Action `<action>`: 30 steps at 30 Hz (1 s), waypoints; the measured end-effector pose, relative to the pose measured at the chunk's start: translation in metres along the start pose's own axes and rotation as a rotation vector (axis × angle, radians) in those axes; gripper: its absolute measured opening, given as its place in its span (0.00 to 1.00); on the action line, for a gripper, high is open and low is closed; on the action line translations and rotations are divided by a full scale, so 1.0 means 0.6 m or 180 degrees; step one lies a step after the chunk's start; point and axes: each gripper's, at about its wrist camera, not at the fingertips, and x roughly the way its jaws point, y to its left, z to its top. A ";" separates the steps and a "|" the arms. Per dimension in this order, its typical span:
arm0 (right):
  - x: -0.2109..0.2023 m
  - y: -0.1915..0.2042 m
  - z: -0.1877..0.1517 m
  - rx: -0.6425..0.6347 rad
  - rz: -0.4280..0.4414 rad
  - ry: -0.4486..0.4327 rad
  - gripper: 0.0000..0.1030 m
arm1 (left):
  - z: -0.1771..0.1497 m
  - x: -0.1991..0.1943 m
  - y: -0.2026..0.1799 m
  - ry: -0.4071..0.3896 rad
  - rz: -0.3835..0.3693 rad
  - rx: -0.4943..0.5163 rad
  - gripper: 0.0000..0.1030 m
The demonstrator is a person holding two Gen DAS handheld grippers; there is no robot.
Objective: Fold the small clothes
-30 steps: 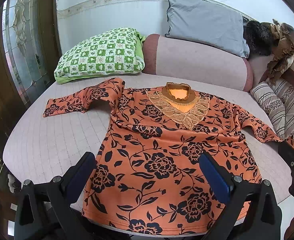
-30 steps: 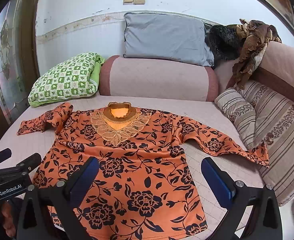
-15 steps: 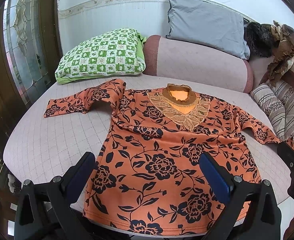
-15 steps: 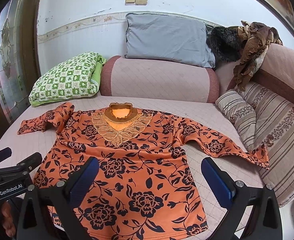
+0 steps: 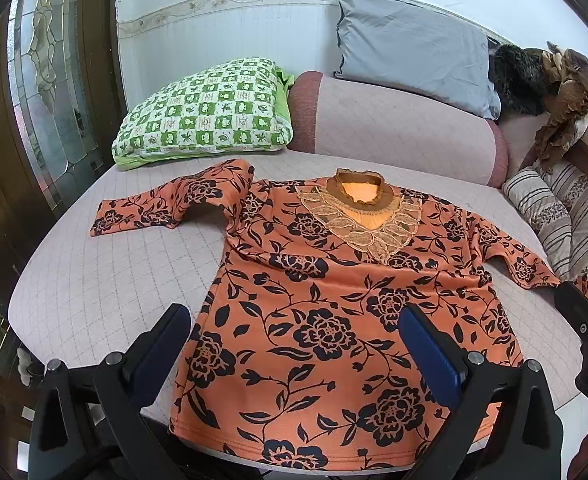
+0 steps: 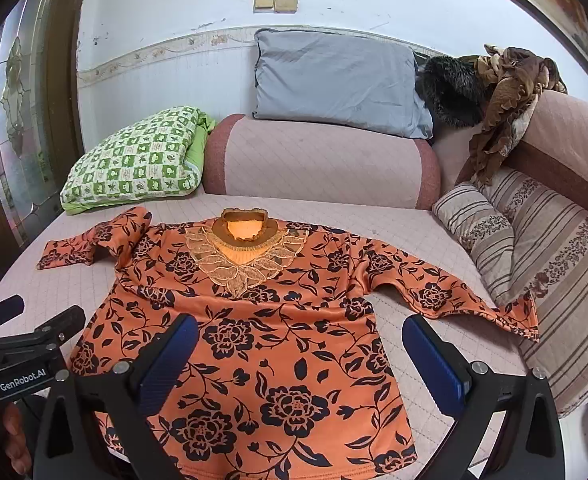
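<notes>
An orange blouse (image 5: 334, 300) with black flowers and a lace collar lies flat, face up, on a pink quilted bed (image 5: 93, 300); it also shows in the right wrist view (image 6: 261, 320). Its left sleeve (image 5: 165, 208) is bunched and bent; its right sleeve (image 6: 454, 296) stretches toward the striped cushion. My left gripper (image 5: 294, 344) is open above the hem's left part. My right gripper (image 6: 300, 356) is open above the hem's right part. Neither holds cloth.
A green checked pillow (image 5: 205, 116) lies at the back left, a pink bolster (image 5: 394, 128) and grey pillow (image 5: 410, 48) behind. Striped cushions (image 6: 534, 272) stand along the right side. A glass door (image 5: 45, 92) stands left. The bed's front edge is just below the hem.
Both views have shifted slightly, as if the grippers drew back and up a little. The blouse has not moved and both grippers stay open.
</notes>
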 end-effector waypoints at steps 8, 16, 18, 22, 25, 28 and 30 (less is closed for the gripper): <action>-0.001 0.000 0.003 -0.0007 0.0003 -0.0003 1.00 | 0.002 -0.001 0.001 -0.0002 -0.0001 -0.0001 1.00; -0.004 0.001 0.005 -0.0009 -0.0005 -0.0016 1.00 | 0.003 -0.002 0.000 -0.0013 0.0006 -0.0003 1.00; -0.004 0.001 0.004 -0.0005 -0.0002 -0.0013 1.00 | 0.002 -0.002 0.001 -0.0011 -0.0002 -0.0007 1.00; -0.004 0.001 0.004 -0.0005 0.0001 -0.0011 1.00 | 0.002 -0.004 0.002 -0.0018 -0.0005 -0.0007 1.00; -0.004 0.001 0.003 -0.0009 -0.0001 -0.0012 1.00 | 0.002 -0.005 0.002 -0.0019 -0.0006 -0.0008 1.00; -0.004 0.001 0.004 -0.0011 -0.0003 -0.0010 1.00 | 0.003 -0.005 0.002 -0.0017 -0.0002 -0.0009 1.00; -0.004 0.001 0.003 -0.0010 0.0000 -0.0011 1.00 | 0.003 -0.005 0.002 -0.0022 0.0003 -0.0007 1.00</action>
